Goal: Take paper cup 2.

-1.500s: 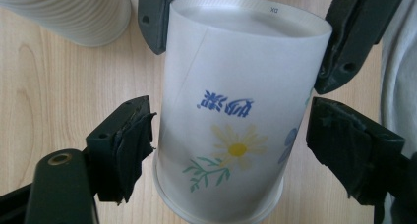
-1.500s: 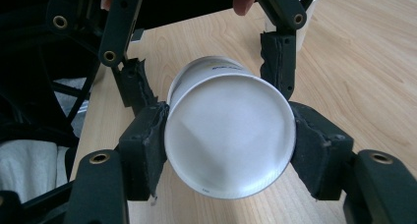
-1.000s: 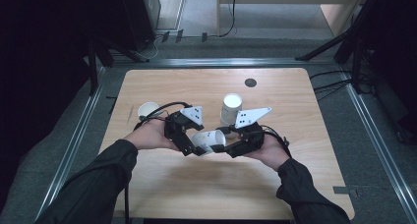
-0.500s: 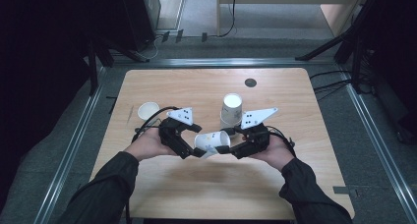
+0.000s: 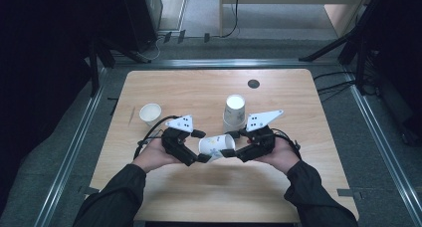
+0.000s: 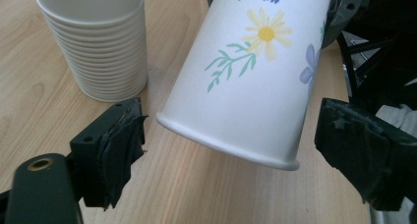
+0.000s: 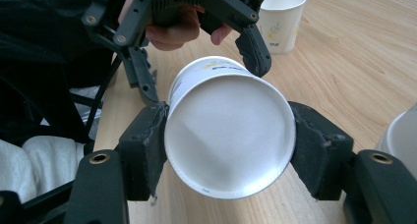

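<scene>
The right tongs (image 7: 228, 150) clamp the cup (image 7: 231, 130) by its base, sideways above the table's (image 5: 298, 187) middle; the left tongs (image 6: 236, 150) gape around its rim, likely ready to take it.

White paper cup (image 6: 255, 71), floral print

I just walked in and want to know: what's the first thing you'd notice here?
A flowery paper cup lies on its side in the air above the middle of the wooden table, with the right gripper clamped on its base. The left gripper sits open around its rim end. Behind it stands a stack of upside-down cups, and a single cup stands upright to the left.
</scene>
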`<state>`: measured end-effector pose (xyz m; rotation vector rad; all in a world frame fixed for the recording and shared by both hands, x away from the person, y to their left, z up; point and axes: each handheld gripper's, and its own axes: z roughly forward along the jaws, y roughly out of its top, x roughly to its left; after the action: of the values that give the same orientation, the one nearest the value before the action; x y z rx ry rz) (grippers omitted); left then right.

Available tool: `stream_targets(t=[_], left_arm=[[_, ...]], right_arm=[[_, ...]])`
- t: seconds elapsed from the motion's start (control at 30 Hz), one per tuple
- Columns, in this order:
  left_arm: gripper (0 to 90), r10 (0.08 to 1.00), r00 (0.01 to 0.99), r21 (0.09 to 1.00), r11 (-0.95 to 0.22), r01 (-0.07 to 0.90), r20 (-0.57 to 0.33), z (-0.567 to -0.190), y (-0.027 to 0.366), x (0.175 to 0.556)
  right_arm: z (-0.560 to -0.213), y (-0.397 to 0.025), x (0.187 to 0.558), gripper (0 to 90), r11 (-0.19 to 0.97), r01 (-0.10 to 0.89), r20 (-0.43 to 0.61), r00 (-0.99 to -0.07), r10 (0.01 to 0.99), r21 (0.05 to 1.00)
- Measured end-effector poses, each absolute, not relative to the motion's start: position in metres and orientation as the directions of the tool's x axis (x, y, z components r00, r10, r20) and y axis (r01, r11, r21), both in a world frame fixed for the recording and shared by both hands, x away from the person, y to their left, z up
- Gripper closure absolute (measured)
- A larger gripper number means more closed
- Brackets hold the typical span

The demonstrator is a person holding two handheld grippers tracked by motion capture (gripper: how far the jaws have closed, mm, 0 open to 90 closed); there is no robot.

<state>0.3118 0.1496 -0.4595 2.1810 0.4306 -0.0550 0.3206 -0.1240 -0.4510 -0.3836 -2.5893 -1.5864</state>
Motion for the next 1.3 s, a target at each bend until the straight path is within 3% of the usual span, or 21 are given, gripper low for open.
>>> stream_targets(t=[0.27, 1.3], left_arm=[[10.6, 0.269, 0.935, 0.79, -0.507, 0.343, -0.233, -0.463, 0.148, 0.312], [19.2, 0.232, 0.95, 0.806, -0.509, 0.302, -0.21, -0.473, 0.146, 0.309]], right_arm=[[-0.453, -0.123, 0.32, 36.1, 0.432, 0.261, 0.21, -0.964, 0.163, 0.863], [-0.452, -0.119, 0.32, 35.8, 0.402, 0.266, 0.238, -0.964, 0.12, 0.876]])
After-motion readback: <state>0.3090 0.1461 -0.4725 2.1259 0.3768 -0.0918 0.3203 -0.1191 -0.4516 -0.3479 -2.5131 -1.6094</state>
